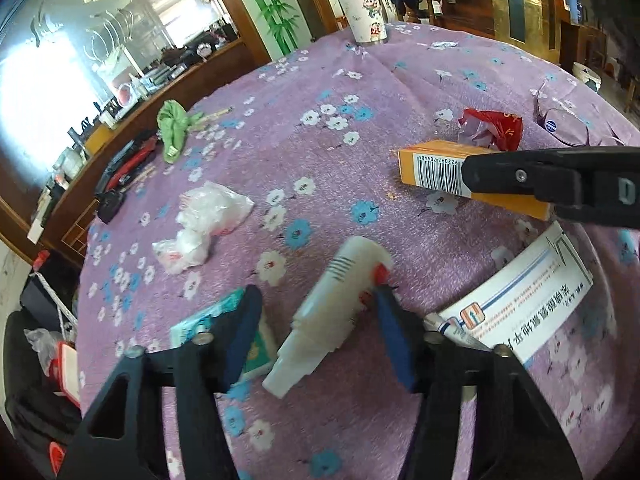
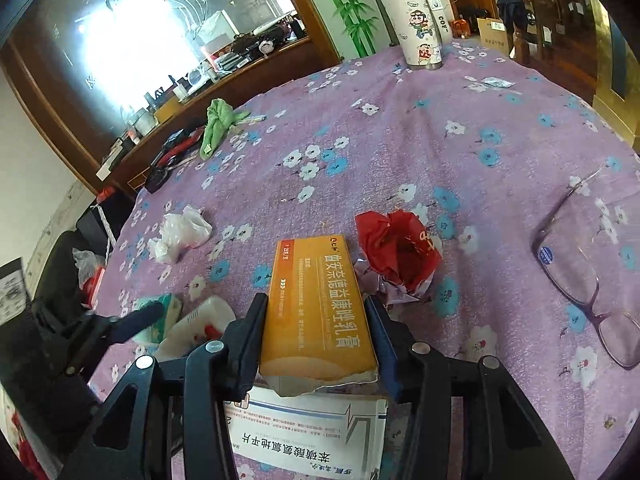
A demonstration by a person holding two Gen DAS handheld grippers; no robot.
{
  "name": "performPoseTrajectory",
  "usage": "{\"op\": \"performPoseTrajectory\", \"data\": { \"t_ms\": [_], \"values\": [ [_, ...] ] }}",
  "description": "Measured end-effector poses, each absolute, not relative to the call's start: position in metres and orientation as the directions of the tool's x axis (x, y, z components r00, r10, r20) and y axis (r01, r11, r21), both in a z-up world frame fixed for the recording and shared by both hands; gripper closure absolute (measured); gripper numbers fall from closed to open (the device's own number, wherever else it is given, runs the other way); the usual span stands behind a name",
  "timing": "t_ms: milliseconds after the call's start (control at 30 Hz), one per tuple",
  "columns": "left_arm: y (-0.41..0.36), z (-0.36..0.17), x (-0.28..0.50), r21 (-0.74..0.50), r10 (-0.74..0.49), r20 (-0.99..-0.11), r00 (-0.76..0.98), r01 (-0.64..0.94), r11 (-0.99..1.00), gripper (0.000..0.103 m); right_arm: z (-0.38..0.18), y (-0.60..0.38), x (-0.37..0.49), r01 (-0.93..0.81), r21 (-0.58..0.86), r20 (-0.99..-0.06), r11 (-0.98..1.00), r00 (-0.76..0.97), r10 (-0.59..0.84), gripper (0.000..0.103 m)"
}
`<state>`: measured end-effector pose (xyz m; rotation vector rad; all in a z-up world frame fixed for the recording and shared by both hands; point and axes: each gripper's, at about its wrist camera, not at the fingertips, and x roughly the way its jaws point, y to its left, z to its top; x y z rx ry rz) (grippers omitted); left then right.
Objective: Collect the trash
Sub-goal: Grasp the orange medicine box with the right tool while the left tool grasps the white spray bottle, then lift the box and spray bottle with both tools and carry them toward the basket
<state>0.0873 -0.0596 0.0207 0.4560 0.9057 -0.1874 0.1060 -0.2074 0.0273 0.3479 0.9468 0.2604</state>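
A white plastic bottle [image 1: 336, 304] lies on the purple flowered cloth [image 1: 360, 92] between the fingers of my left gripper [image 1: 316, 332], which is open around it; whether the right pad touches it I cannot tell. An orange medicine box [image 2: 318, 304] lies between the fingers of my right gripper [image 2: 318, 340], which closes on its sides. That box [image 1: 444, 170] and the right gripper's finger [image 1: 560, 184] show in the left wrist view. Crumpled red paper [image 2: 396, 252] and crumpled white plastic [image 1: 204, 224] lie on the cloth.
A white-and-blue medicine box [image 2: 308, 436] lies under the right gripper. A green tissue pack [image 1: 256, 340] sits left of the bottle. Glasses [image 2: 580, 272] lie right. A tall paper cup [image 2: 416, 24] stands far back. A green cloth [image 1: 172, 128] and black tools [image 1: 124, 172] lie far left.
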Motion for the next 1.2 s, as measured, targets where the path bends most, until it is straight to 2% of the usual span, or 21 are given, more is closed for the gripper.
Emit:
{"op": "performPoseTrajectory", "data": {
  "t_ms": [67,167,367,600,833,1200],
  "values": [
    [-0.06,0.015,0.091,0.285,0.031,-0.805,0.593,0.34,0.896,0.067,0.027,-0.207,0.106,-0.069,0.39,-0.75,0.918,0.555,0.361,0.051],
    [-0.058,0.01,0.092,0.261,0.024,-0.809,0.588,0.322,0.91,0.074,0.025,-0.204,0.107,-0.08,0.38,-0.76,0.922,0.541,0.36,0.051],
    [-0.044,0.016,0.086,0.162,-0.023,-0.802,0.597,0.253,0.954,0.075,0.018,-0.196,0.108,-0.101,0.344,-0.789,0.934,0.508,0.346,0.052],
    [-0.021,0.028,0.065,0.059,-0.062,-0.723,0.688,0.151,0.987,0.075,0.024,-0.188,0.102,-0.143,0.306,-0.771,0.941,0.543,0.333,0.053],
    [0.001,0.043,0.061,0.041,-0.024,-0.652,0.757,0.067,0.997,0.074,0.038,-0.172,0.093,-0.222,0.266,-0.721,0.938,0.6,0.346,0.054],
    [0.015,0.047,0.056,0.066,0.024,-0.608,0.794,0.02,0.998,0.074,0.047,-0.151,0.08,-0.214,0.077,-0.69,0.974,0.693,0.207,0.054]
  ]
}}
